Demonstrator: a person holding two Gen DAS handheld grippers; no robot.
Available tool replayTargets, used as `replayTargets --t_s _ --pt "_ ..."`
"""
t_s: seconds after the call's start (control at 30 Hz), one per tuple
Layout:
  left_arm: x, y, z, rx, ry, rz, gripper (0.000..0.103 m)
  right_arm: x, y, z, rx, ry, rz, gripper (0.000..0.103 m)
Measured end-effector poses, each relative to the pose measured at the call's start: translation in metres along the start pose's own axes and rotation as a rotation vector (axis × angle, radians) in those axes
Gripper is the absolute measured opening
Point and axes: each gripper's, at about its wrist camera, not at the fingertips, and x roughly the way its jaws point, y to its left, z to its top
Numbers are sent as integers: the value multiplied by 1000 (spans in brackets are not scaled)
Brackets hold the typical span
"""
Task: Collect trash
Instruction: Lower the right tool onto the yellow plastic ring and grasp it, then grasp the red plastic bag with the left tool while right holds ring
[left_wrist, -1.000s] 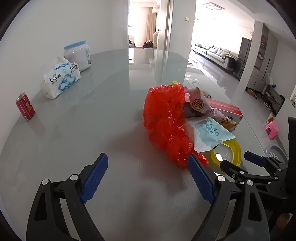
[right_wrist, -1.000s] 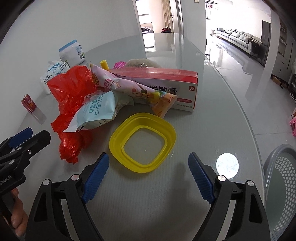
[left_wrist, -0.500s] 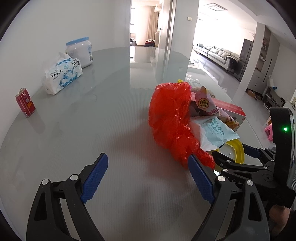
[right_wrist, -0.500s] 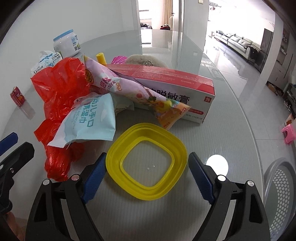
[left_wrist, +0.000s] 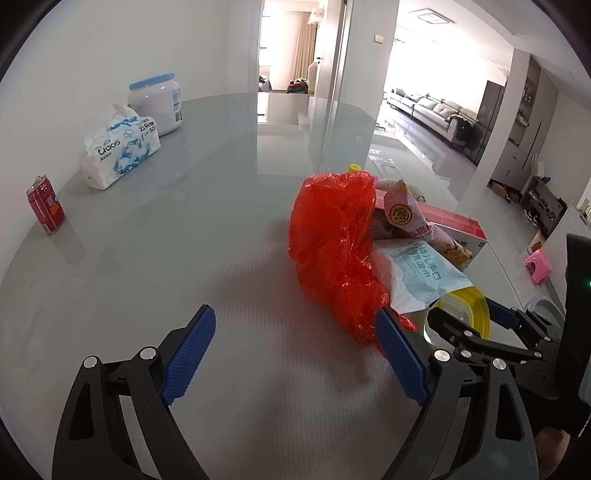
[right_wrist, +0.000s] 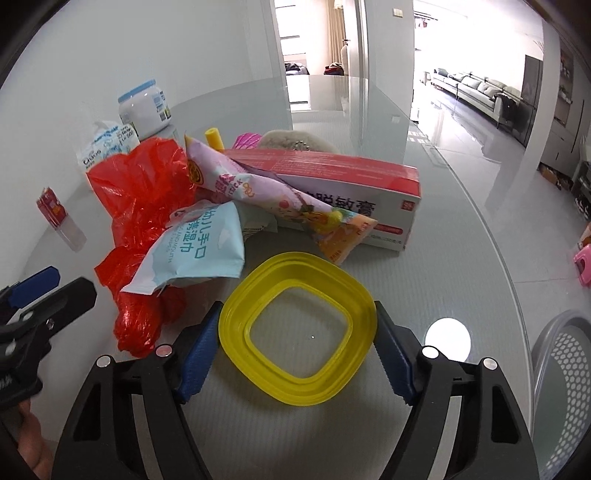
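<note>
Closing in since a second earlier, the right claw (right_wrist: 297, 354) had its blue pads either side of the yellow ring-shaped lid (right_wrist: 298, 334), jaws narrowing, grip not yet firm. Its partner, the left claw (left_wrist: 295, 354), hung wide open and empty over the desk (left_wrist: 166, 258). Red bag (right_wrist: 142, 206), wrappers and carton (right_wrist: 351, 184) lay uncollected beside it; nothing appeared binned yet.

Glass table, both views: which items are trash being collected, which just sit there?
Trash: yellow square plastic rim between the closing right claw, crumpled red plastic bag, pale blue wipes packet, pink snack wrapper.
Bystanders: red can, tissue pack, white jar.
</note>
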Motion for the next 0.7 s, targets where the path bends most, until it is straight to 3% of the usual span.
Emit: replayTargets --t_s 0.2,0.4,0.7 --pt "6 -3 19 -28 -18 -19 88 -10 -14 -6 59 -13 10 75" --pt "30 -10 28 -42 22 -15 88 -15 -25 -10 91 -14 20 75" --pt "51 -13 19 -52 82 -2 89 -13 -27 -10 102 -14 45 75"
